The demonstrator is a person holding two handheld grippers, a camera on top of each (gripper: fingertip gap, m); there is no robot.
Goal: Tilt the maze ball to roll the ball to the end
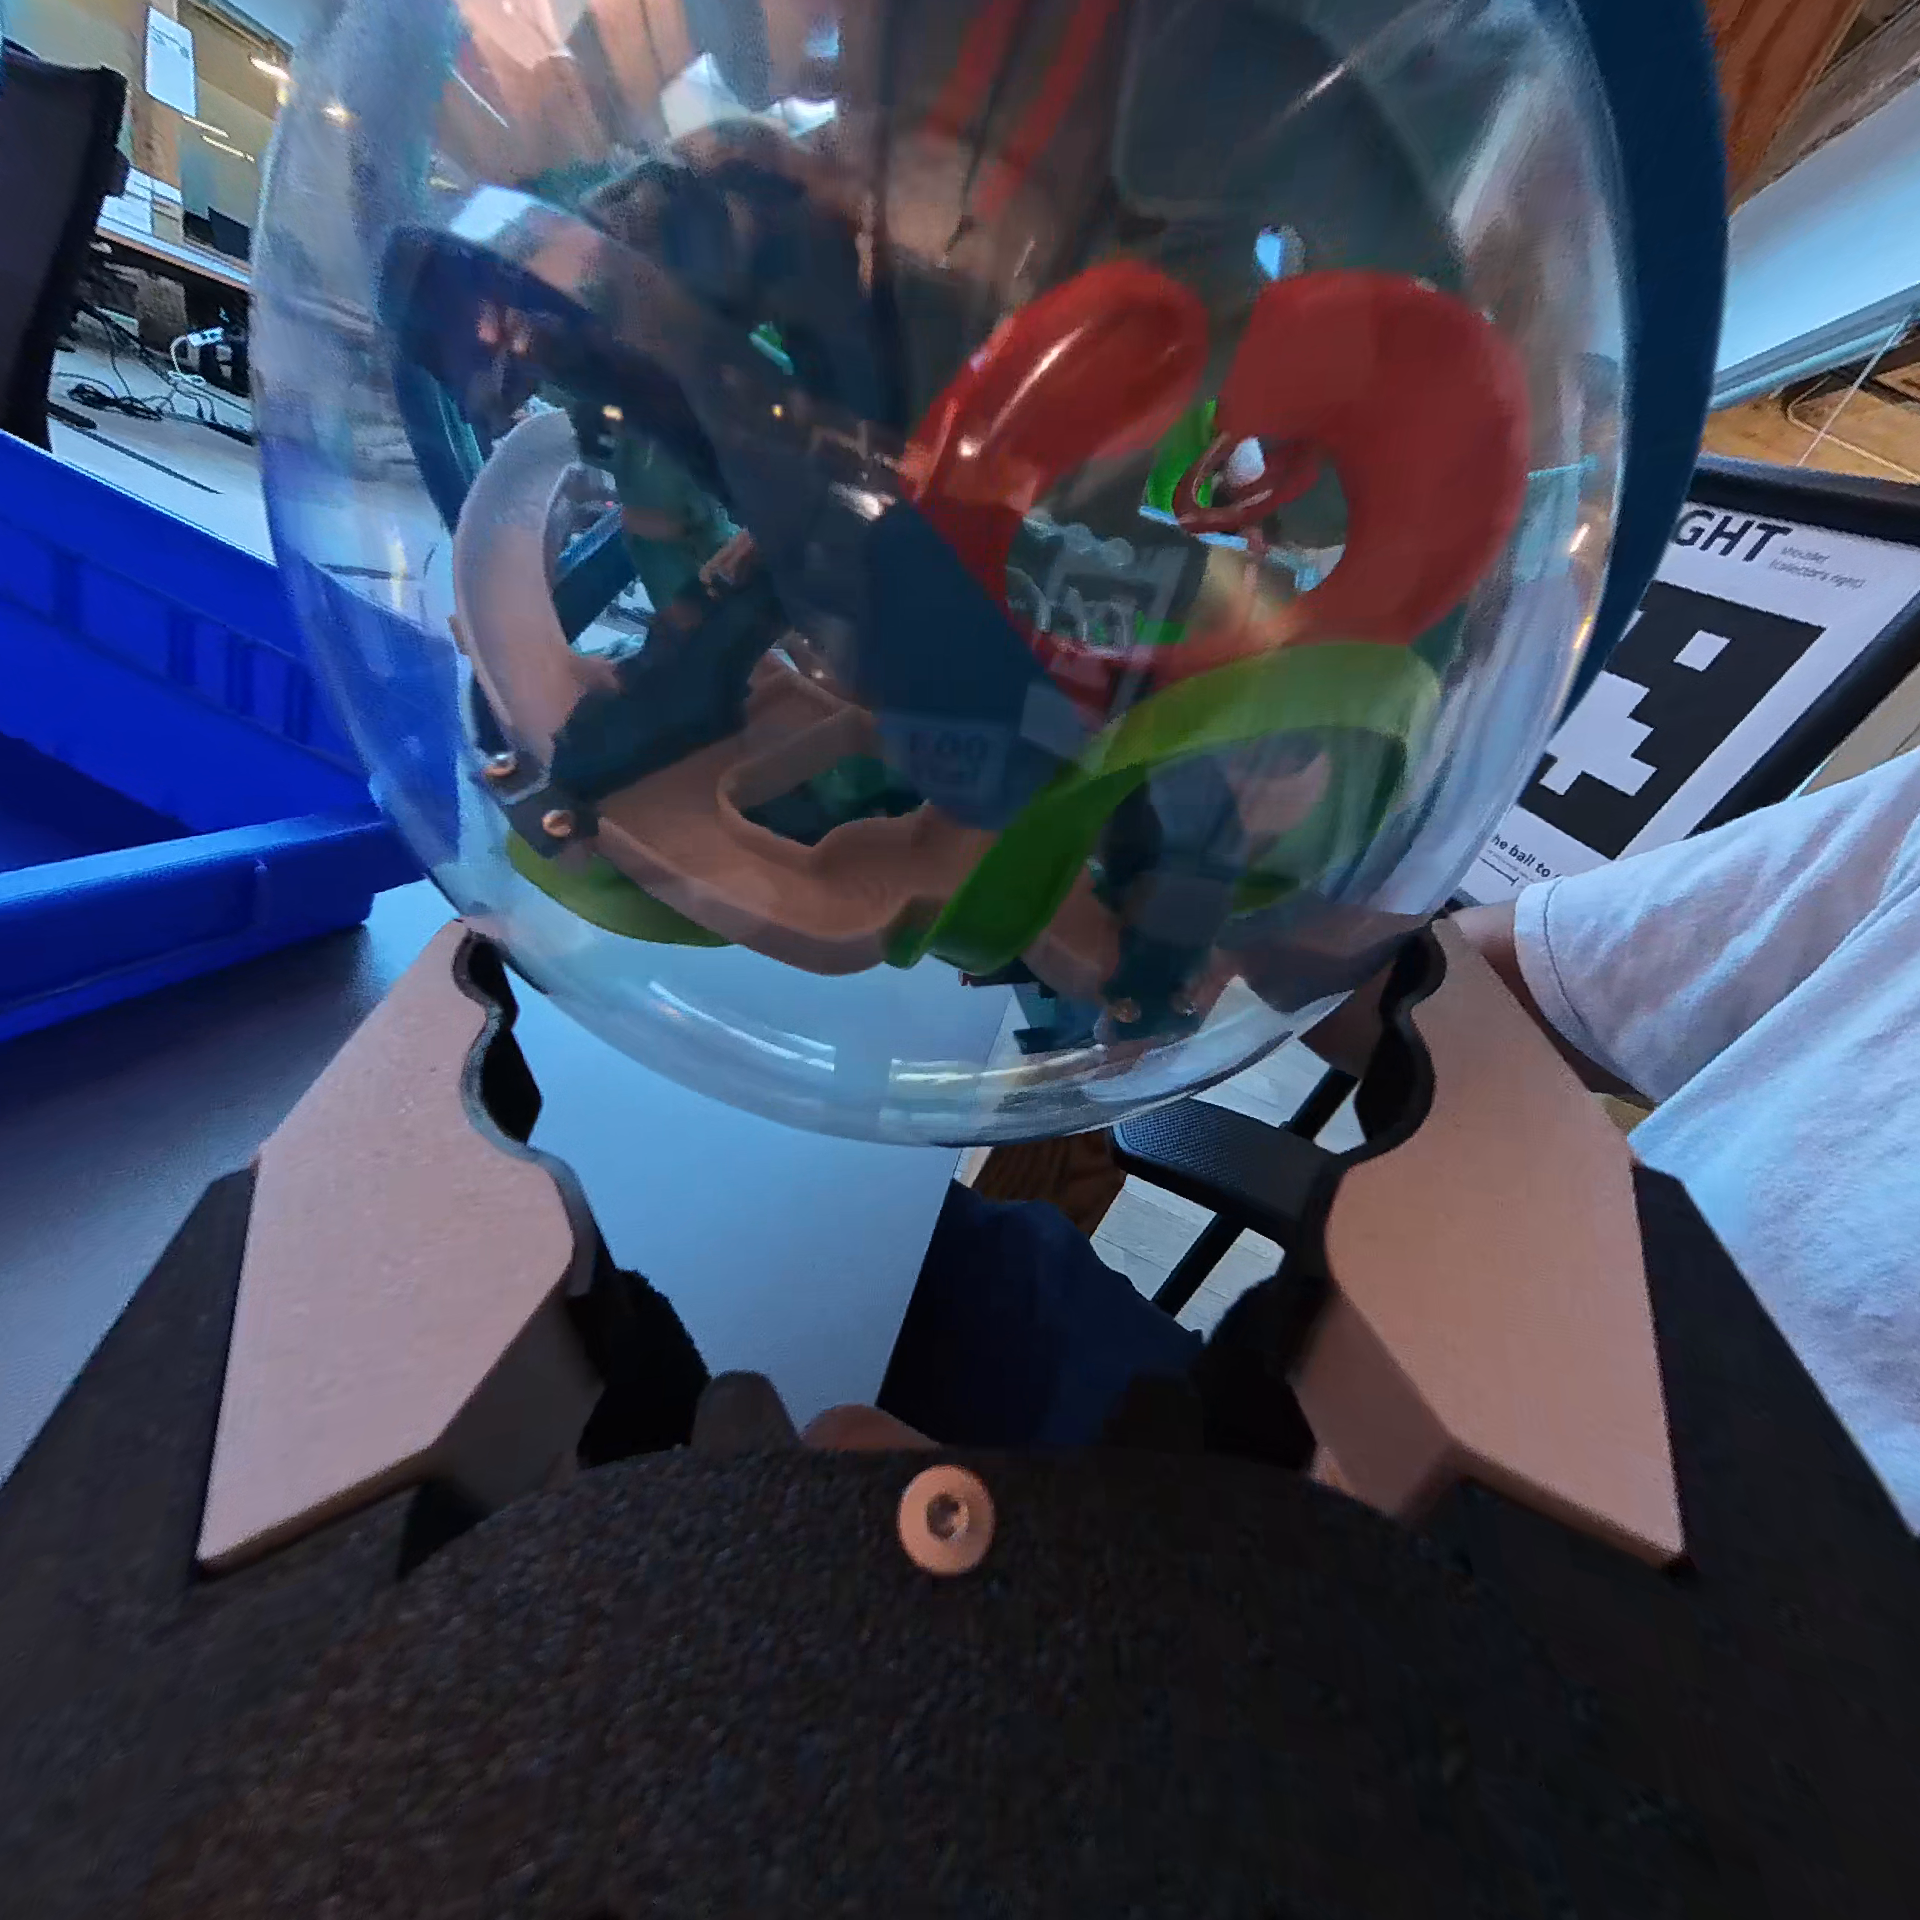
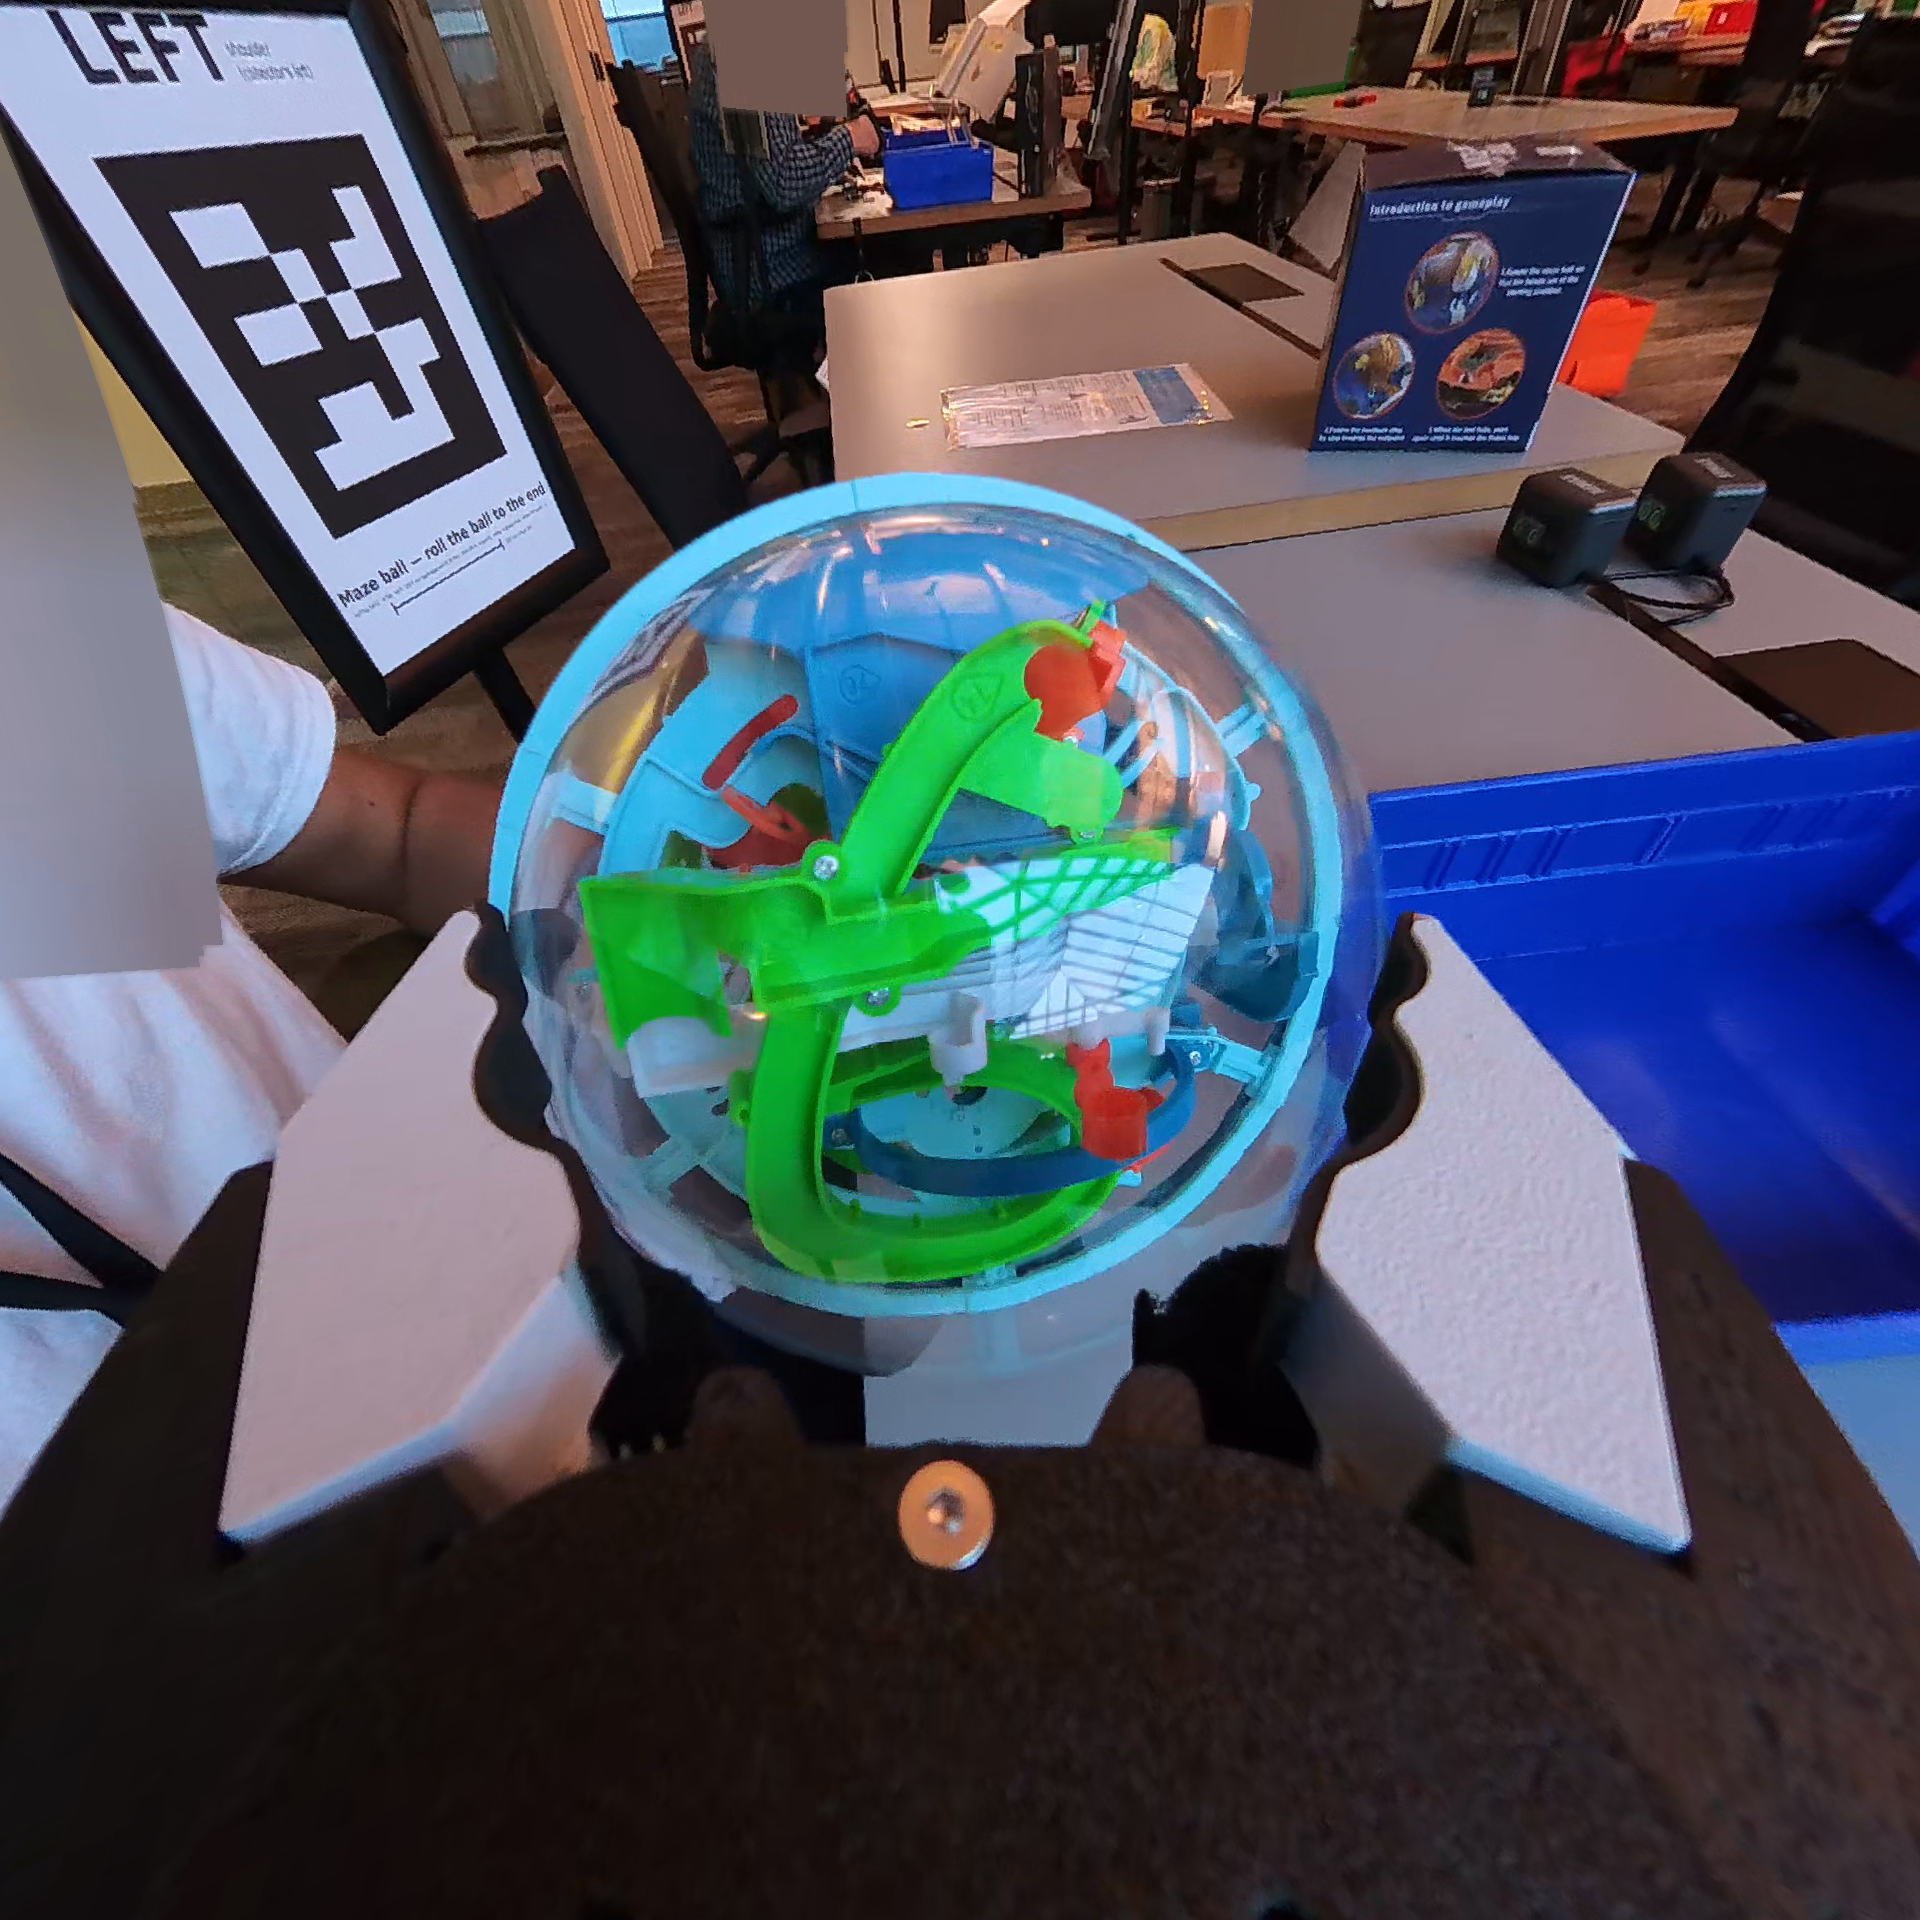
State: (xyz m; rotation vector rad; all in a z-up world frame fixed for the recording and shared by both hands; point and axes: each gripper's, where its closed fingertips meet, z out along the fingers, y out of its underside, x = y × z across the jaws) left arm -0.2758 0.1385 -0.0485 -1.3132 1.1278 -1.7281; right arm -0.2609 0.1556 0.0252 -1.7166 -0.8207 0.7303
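The maze ball [image 1: 935, 582] is a clear plastic sphere with green, red, blue and pale tracks inside, held up off the table. It fills the left wrist view, somewhat blurred. My left gripper [image 1: 951, 966] is spread wide, its fingertips [image 1: 488, 997] pressed against the sphere's lower sides. In the right wrist view the maze ball [image 2: 935, 894] has a light blue rim and a bright green track in front. My right gripper [image 2: 940, 935] clasps it on both sides. I cannot pick out the small rolling ball with certainty.
A blue bin [image 2: 1662, 987] sits on the grey table [image 2: 1455, 644], also in the left wrist view [image 1: 156, 727]. Framed marker boards [image 2: 291, 343] [image 1: 1683, 707] stand either side. A blue box [image 2: 1475, 312] and two small black devices [image 2: 1631, 520] lie beyond. A person's white sleeve [image 1: 1766, 987] is close.
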